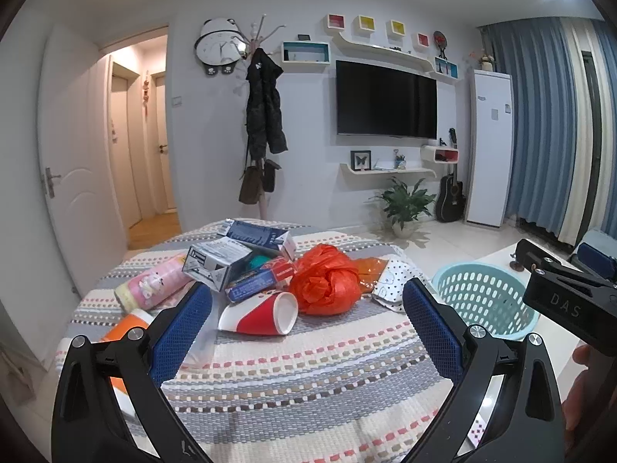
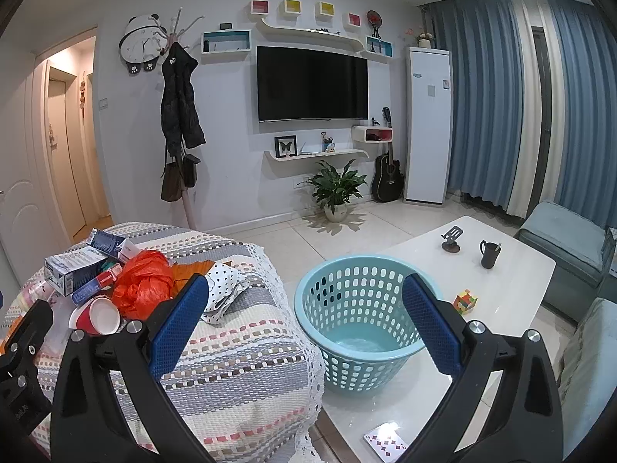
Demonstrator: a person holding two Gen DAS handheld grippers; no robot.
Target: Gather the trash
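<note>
Both wrist views forward, sharing basket (image 1: 486, 301).

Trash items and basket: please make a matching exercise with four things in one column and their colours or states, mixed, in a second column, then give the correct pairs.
Things:
1. paper cup
2. plastic bag
3. basket
4. playing card

Descriptions:
A. light blue, upright, nothing inside
B. lying flat at the near edge of the white table
C. orange, crumpled
D. red and white, lying on its side

Pairs: 1-D, 2-C, 3-A, 4-B
</note>
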